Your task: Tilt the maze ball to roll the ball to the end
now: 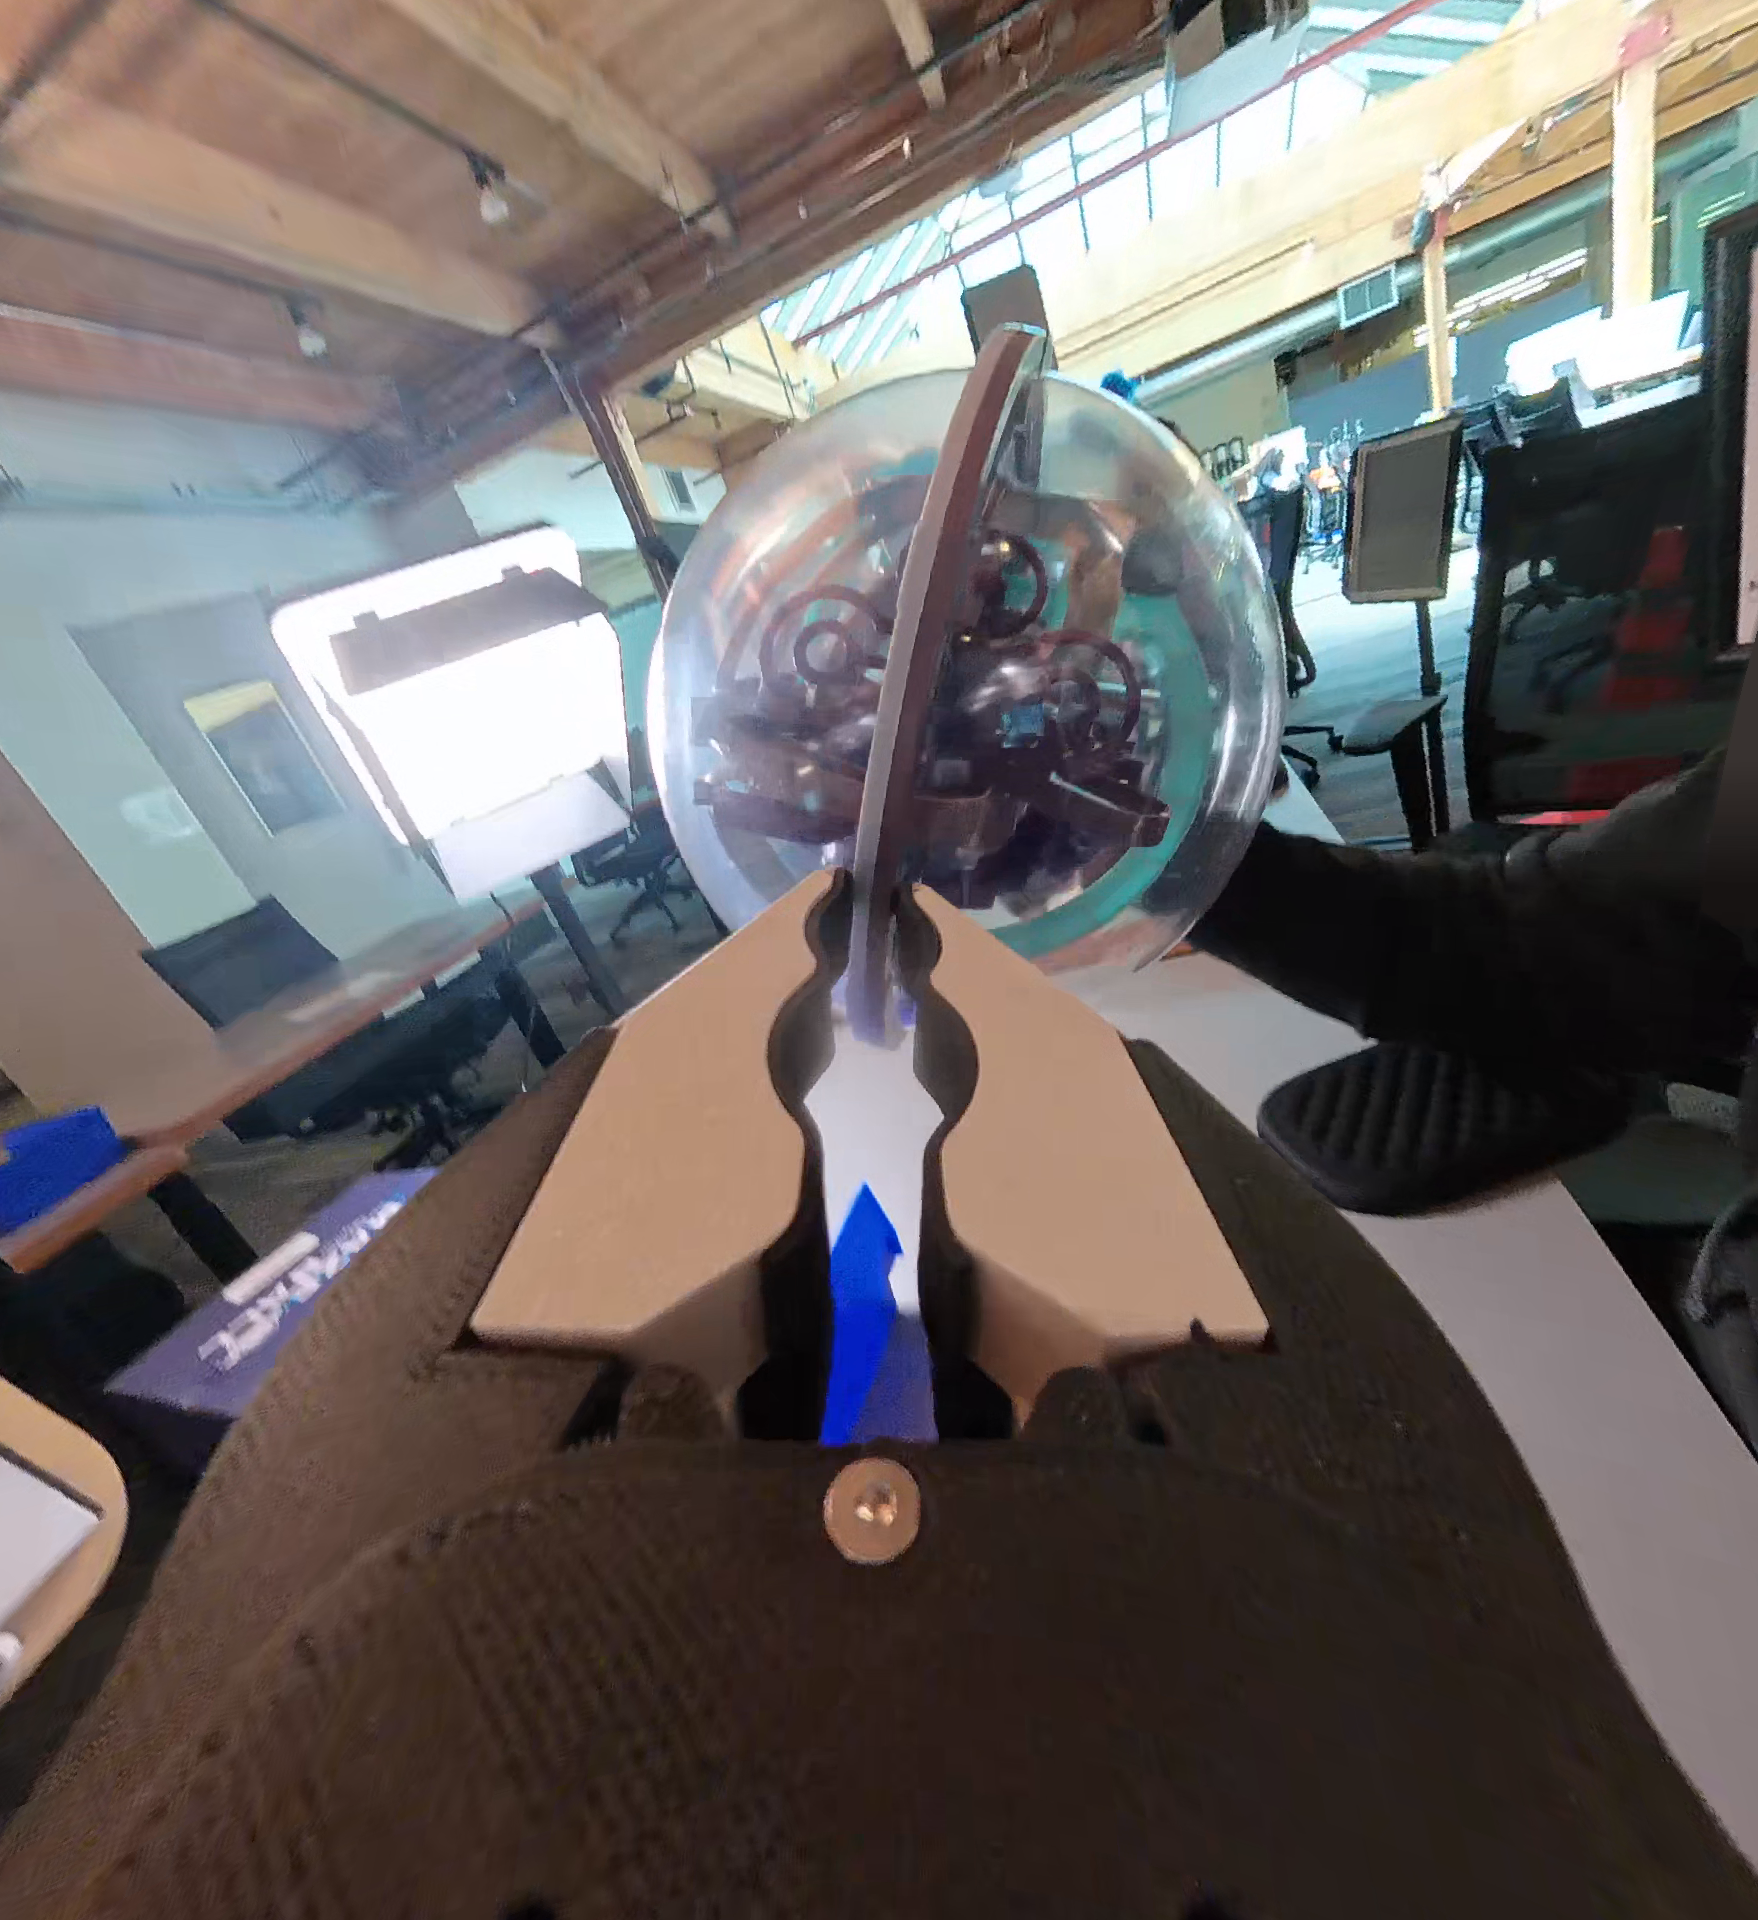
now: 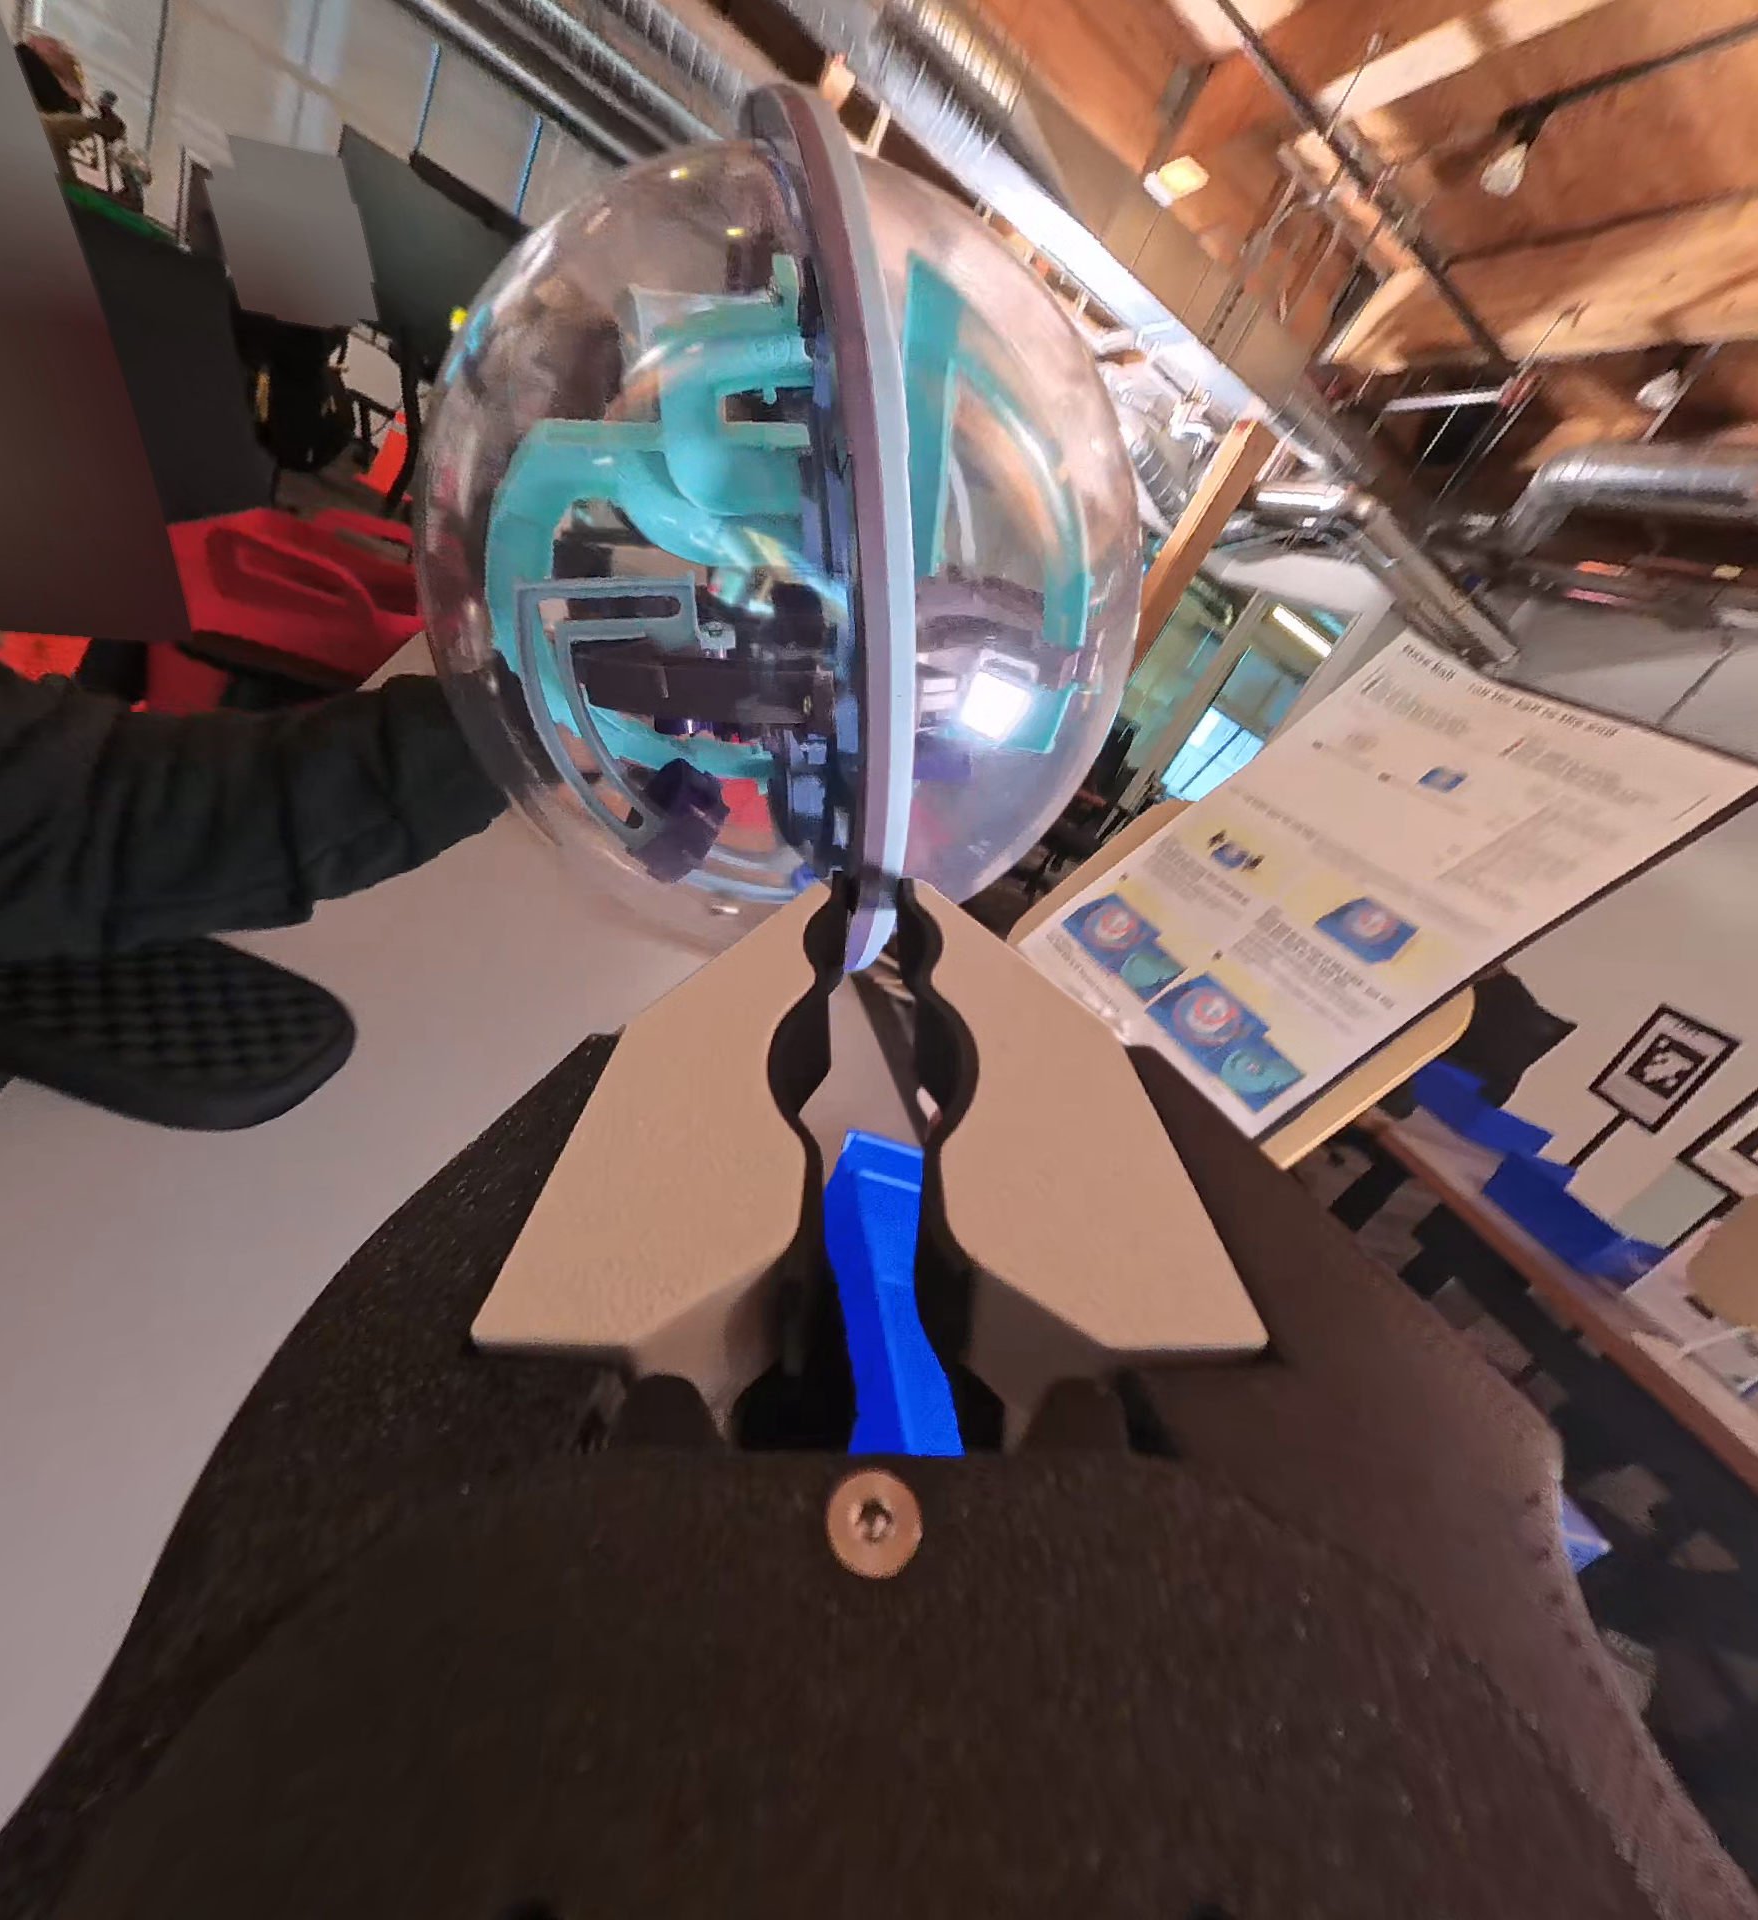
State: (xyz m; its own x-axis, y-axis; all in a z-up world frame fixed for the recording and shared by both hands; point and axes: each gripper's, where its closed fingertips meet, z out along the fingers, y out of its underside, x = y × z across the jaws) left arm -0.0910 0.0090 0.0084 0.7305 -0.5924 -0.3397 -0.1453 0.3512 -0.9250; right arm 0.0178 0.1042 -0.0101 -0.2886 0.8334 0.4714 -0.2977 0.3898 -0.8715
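Wooden ceiling beams and office desks fill the background; white table [image 2: 127, 1299] at lower left. Maze ball [image 1: 963, 665] sits centre frame, lifted off the table, its flat rim band running near vertical, top leaning slightly right. Left gripper [image 1: 870, 904] is clamped on the band's lower edge. Right gripper [image 2: 870, 914] likewise pinches the band. Instruction sheet [image 2: 1374, 883] stands at right; its writing is blurred.

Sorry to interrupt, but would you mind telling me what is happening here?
A person is holding a clear maze ball in the air with two hand-held tools. The left claw and the right claw each pinch the flat rim around its middle, above a white table. The small ball inside cannot be made out.
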